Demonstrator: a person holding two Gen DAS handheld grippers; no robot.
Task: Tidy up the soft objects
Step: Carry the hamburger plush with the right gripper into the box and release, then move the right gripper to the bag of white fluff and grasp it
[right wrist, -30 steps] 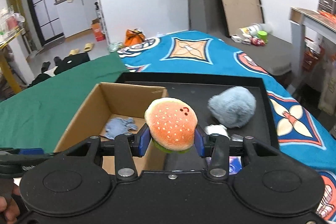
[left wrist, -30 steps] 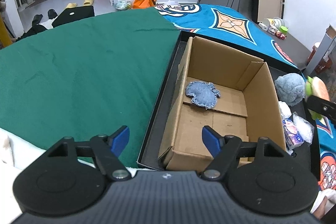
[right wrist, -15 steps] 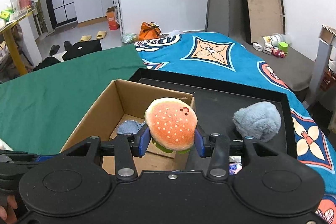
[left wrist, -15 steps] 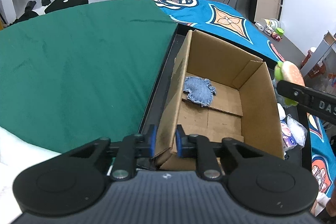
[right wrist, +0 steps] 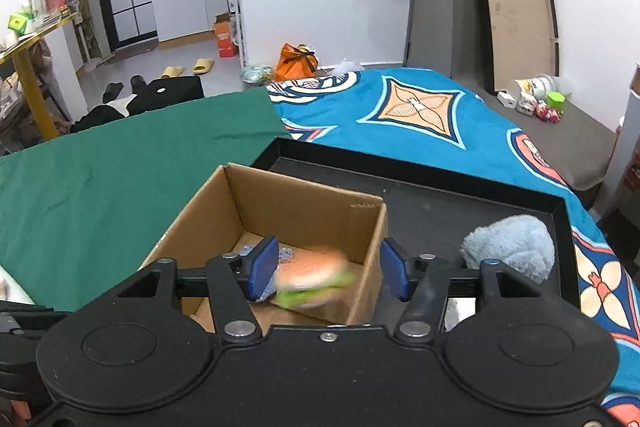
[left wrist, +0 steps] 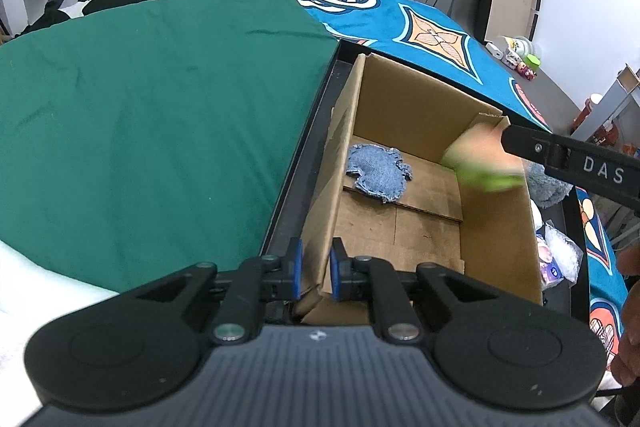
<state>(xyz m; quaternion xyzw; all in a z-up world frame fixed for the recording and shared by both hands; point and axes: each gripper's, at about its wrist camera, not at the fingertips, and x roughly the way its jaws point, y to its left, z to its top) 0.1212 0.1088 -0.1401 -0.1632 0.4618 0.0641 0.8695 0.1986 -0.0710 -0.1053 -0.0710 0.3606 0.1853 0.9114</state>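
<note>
An open cardboard box (left wrist: 420, 115) (right wrist: 304, 203) stands in a black tray (right wrist: 440, 183). My left gripper (left wrist: 316, 269) is shut on the box's near left wall. My right gripper (right wrist: 326, 269) is open above the box. The plush burger (right wrist: 316, 281) is blurred, dropping free between and below its pads into the box; it shows blurred in the left wrist view (left wrist: 484, 163). A blue denim patch (left wrist: 378, 171) lies on the box floor. A fluffy blue plush (right wrist: 510, 247) sits in the tray right of the box.
A green cloth (left wrist: 152, 115) covers the surface to the left, a patterned blue cloth (right wrist: 420, 111) beyond. Small plastic-wrapped items (left wrist: 558, 259) lie in the tray right of the box. Jars and toys (right wrist: 536, 99) stand at the far right.
My right gripper opened and let go of the plush burger, which is falling into the box. My left gripper stayed shut on the box wall, having closed on it a second ago.
</note>
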